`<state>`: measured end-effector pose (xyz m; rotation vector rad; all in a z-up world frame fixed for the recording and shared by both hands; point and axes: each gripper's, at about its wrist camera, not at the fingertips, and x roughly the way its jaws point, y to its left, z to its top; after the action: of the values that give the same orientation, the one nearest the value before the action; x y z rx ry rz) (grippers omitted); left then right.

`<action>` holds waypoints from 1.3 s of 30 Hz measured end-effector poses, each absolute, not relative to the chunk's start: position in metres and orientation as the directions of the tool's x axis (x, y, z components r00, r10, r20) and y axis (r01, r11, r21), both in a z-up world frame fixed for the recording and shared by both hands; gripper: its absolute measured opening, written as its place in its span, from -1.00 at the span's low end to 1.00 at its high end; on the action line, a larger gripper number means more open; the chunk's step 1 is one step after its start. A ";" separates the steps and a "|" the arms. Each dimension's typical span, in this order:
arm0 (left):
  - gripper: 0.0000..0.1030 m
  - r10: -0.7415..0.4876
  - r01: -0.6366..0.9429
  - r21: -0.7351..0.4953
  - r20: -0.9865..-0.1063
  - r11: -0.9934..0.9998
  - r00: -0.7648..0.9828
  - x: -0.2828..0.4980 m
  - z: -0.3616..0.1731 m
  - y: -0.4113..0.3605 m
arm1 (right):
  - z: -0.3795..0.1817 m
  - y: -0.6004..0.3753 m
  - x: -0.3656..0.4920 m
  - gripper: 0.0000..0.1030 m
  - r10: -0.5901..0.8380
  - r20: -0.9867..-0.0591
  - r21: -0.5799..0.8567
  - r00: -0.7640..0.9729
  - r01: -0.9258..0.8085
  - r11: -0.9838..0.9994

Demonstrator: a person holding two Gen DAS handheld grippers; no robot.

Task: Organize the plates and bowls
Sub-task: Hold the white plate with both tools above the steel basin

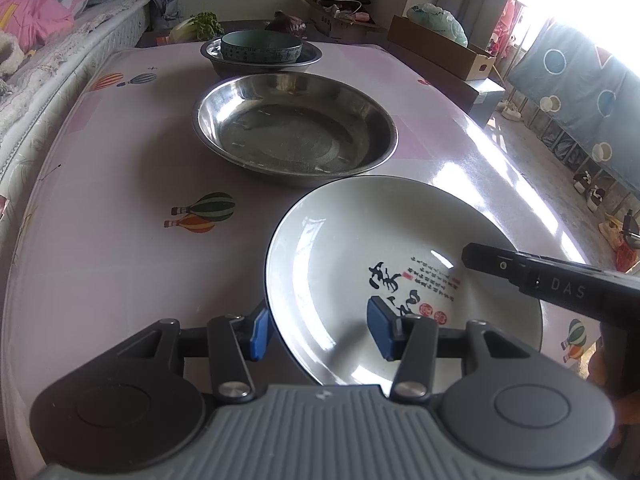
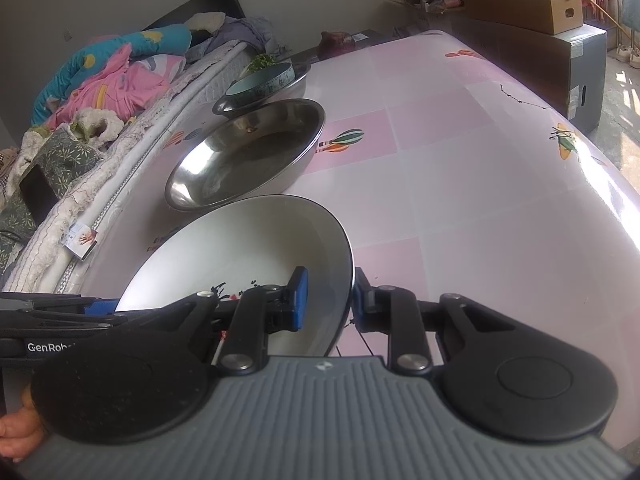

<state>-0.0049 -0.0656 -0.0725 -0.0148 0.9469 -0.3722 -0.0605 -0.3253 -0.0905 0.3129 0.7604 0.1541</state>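
A: What is the biggest thing here?
B: The table. It has a pink cloth with balloon pictures.

A: And what sits on it?
B: A big metal pan sits in the middle. Behind it is a smaller metal pan with a blue-green bowl inside.

A: Where is the white plate?
B: It is at the near end, just in front of the big pan. It has black writing and red stamps on it.

A: What is the left gripper doing?
B: It is spread wide. One blue finger is outside the plate's left rim and the other is over the plate. They are not squeezing it.

A: And the right gripper?
B: Its fingers are on both sides of the plate's right rim, one inside, one outside. I cannot tell if they pinch it or just sit close.
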 end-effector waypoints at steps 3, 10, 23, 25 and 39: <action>-0.03 -0.320 0.306 -0.176 -0.787 0.936 0.527 -0.005 -0.072 -0.066 | -0.090 -0.326 -0.061 -0.56 0.248 -0.652 0.332 0.716 -0.024 0.943; -0.03 -0.329 0.309 -0.183 -0.783 0.933 0.528 -0.007 -0.071 -0.065 | -0.089 -0.326 -0.061 -0.56 0.247 -0.652 0.330 0.717 -0.025 0.944; -0.23 -0.329 0.315 -0.181 -0.787 0.932 0.522 -0.001 -0.081 -0.060 | -0.101 -0.331 -0.059 -0.61 0.251 -0.661 0.336 0.707 -0.021 0.942; -0.27 -0.321 0.320 -0.166 -0.788 0.933 0.526 -0.001 -0.082 -0.061 | -0.101 -0.332 -0.059 -0.61 0.253 -0.659 0.335 0.708 -0.024 0.942; -0.12 -0.315 0.331 -0.149 -0.785 0.932 0.533 -0.001 -0.082 -0.067 | -0.104 -0.326 -0.064 -0.53 0.240 -0.639 0.306 0.730 -0.045 0.951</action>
<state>-0.0008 -0.0668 -0.0819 0.0188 0.9318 -0.3855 -0.0639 -0.3257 -0.1043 0.2796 0.7375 0.1595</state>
